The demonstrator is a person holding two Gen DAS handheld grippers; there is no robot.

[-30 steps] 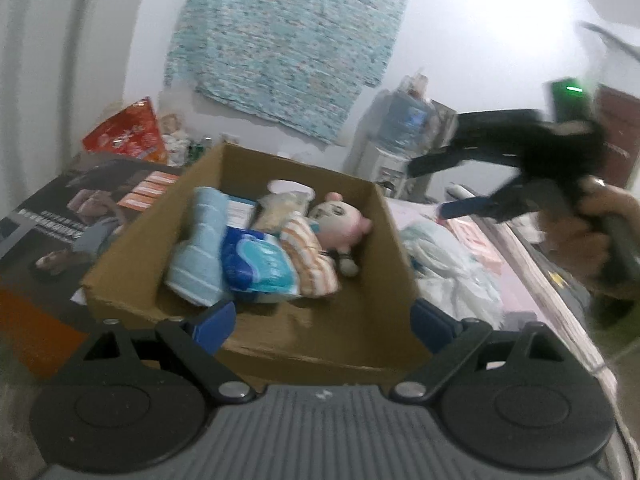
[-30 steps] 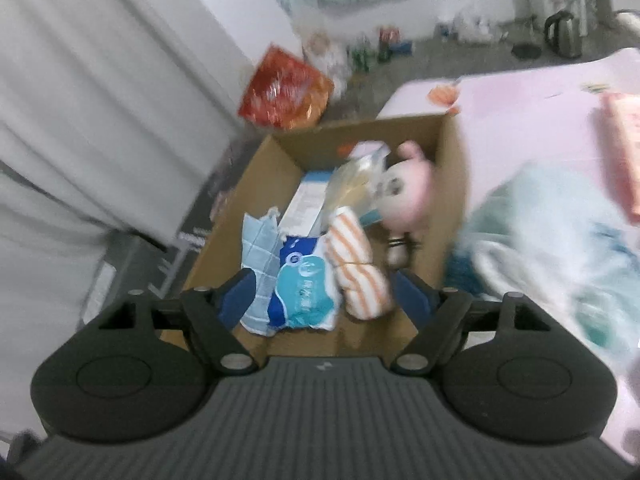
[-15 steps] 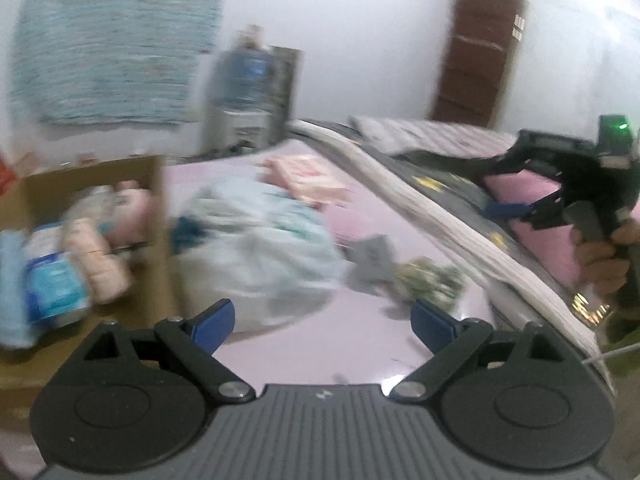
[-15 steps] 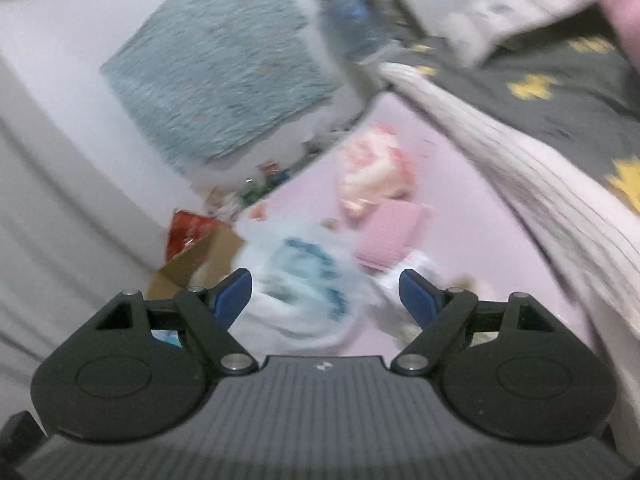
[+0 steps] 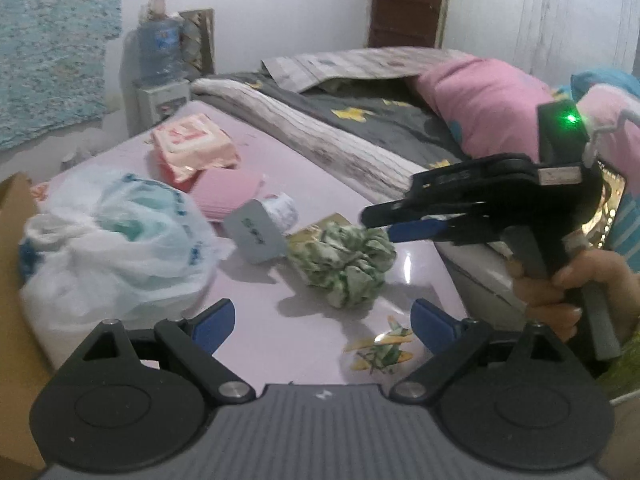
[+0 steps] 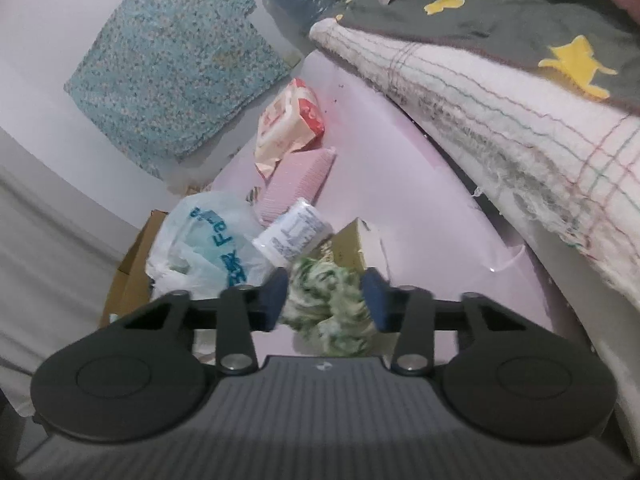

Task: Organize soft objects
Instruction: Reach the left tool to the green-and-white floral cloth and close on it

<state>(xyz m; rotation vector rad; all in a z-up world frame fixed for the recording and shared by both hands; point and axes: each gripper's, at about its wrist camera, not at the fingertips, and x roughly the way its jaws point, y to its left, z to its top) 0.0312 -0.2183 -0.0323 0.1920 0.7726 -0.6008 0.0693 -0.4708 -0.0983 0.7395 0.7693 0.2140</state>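
Item: green-and-white scrunchie (image 6: 326, 304), on the pink desk (image 6: 420, 208).
Right tool (image 6: 325, 300): closing around the scrunchie.
Left tool (image 5: 320, 322): wide, empty, short of it.

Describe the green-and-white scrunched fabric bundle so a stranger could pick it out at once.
Start at the pink table beside the bed. Near its bed-side edge, right of the big white plastic bag, lies the fabric bundle, between the closing jaws of the right gripper. It is the only crumpled green-and-white thing; its neighbours are smooth packets.

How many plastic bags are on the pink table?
1: a white plastic bag with blue print, at the table's left end beside the cardboard box. Others may be hidden behind it.
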